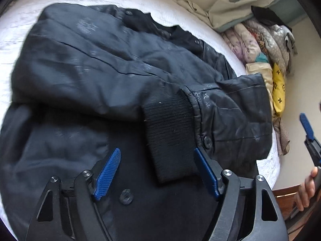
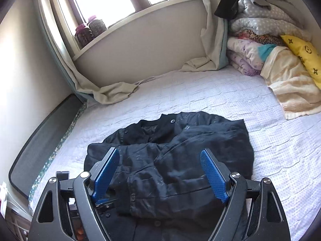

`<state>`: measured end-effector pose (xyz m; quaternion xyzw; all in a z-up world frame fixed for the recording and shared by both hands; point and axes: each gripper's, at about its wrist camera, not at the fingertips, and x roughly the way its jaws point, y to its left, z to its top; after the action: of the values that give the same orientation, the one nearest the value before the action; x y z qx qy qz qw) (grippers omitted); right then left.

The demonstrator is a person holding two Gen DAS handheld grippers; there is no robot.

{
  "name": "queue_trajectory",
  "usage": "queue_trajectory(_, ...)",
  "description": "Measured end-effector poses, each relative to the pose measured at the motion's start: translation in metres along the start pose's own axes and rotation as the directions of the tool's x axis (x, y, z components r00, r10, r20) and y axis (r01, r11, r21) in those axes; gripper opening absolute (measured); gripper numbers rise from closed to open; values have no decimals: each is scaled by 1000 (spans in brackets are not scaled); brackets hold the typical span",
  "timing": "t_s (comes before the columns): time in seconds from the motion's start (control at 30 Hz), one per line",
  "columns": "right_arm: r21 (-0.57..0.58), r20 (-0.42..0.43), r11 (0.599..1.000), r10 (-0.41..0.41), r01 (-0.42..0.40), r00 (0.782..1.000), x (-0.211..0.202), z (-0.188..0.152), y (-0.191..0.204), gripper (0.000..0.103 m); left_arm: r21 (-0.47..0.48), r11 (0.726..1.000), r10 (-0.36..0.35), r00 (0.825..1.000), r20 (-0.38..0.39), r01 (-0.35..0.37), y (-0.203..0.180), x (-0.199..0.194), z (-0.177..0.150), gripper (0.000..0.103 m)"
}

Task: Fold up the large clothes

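pale quilted bedding covers the bed, on which a dark jacket is laid, partly folded, with its collar toward the window wall. beside the jacket, at the bed's far corner, a stack of folded blankets and a yellow pillow are piled, and curtain cloth is bunched along the wall beyond the jacket. one sleeve is folded across the jacket's body, its black ribbed cuff lying on top. the left gripper is held just above the jacket with its jaws released, the cuff between the blue pads but not pinched. the right gripper is held over the jacket's near edge, jaws spread and nothing grasped; in the left wrist view a hand is seen on its handle, off the jacket's side.
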<state>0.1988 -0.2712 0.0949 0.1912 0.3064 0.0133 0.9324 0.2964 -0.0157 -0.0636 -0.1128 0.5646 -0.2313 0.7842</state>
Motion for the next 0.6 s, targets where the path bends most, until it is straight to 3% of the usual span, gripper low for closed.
queue_trajectory(0.07,3,0,1000,-5,5,1000,-8,-1,-5,82,-4,1000,-9,1000,3,9,-1,7,0,69)
queue_trajectory(0.1,9,-3,1000,-6,6,1000,-8,-1,-7,82,-8,1000,-22,1000,6,22,-1,10,1,56)
queue_trajectory(0.13,15,-6,1000,-8,8,1000,-8,0,-9,82,-15,998,-56,998,0,56,-1,13,1,32)
queue_trajectory(0.17,20,-9,1000,-12,12,1000,-8,0,-11,82,-24,997,-80,997,-11,79,-1,15,2,22)
queue_trajectory(0.3,36,-20,998,-42,43,999,-6,-1,-20,82,-21,993,-114,993,24,115,-5,0,5,11)
queue_trajectory(0.37,47,-20,997,-55,56,998,-4,-1,-22,82,8,994,-113,991,78,112,-9,-24,8,10)
queue_trajectory(0.47,71,-8,994,-81,81,997,-5,2,-28,82,43,998,-42,986,160,36,-4,-59,12,10)
queue_trajectory(0.6,107,-16,983,-150,151,989,-4,1,-39,82,21,984,164,950,266,-176,20,-94,14,10)
